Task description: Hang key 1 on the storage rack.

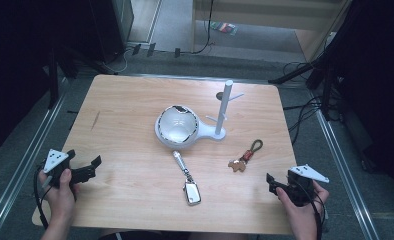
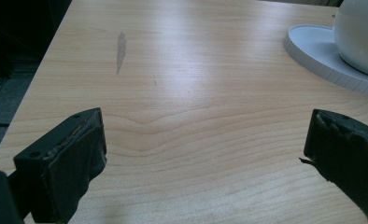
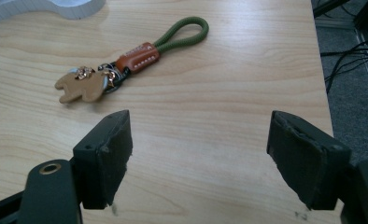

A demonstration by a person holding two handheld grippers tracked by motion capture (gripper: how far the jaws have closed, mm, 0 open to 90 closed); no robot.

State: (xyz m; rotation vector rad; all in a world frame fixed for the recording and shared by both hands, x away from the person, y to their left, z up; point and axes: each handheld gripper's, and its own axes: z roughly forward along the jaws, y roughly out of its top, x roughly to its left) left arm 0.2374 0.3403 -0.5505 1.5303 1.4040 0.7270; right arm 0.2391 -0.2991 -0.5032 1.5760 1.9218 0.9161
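Note:
A keychain with a green cord loop, a brown leather tab and a tan bear charm lies on the wooden table at the right. In the right gripper view the keychain lies ahead and left of my right gripper, whose jaws stand apart with bare wood between them. My right gripper is held near the table's front right corner. My left gripper sits at the front left edge, open and holding nothing. From its own camera the left gripper points over bare wood.
A white bowl rests on a white base with an upright peg stand at the table's middle. The base's rim is at the top right of the left gripper view. A silver key fob on a chain lies near the front middle.

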